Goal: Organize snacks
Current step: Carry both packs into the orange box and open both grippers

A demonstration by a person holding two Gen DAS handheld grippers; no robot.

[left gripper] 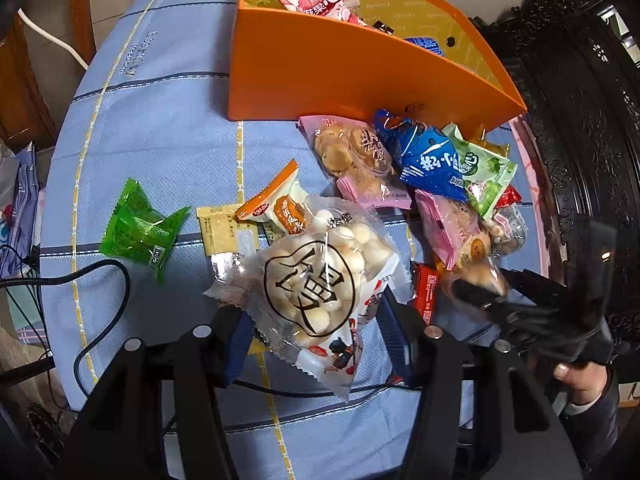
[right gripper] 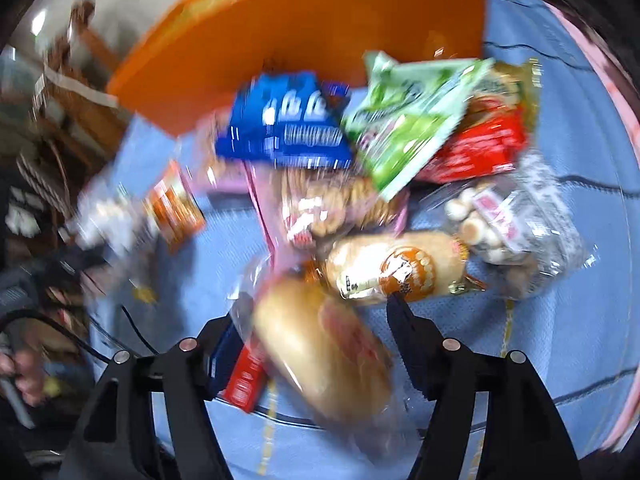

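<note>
Your left tongs [left gripper: 316,340] are gripping the clear bag of white puffs [left gripper: 320,276] above the desk [left gripper: 160,160]; your right tongs [right gripper: 320,332] are hanging released around a bread packet [right gripper: 324,356]. Next, you're probably carrying the puffs into the orange box [left gripper: 340,68].

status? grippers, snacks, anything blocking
Left gripper shut on bag of white puffs. Right gripper open, bread packet between its fingers, blurred. Orange box partly filled; snack pile crowds its front.
</note>
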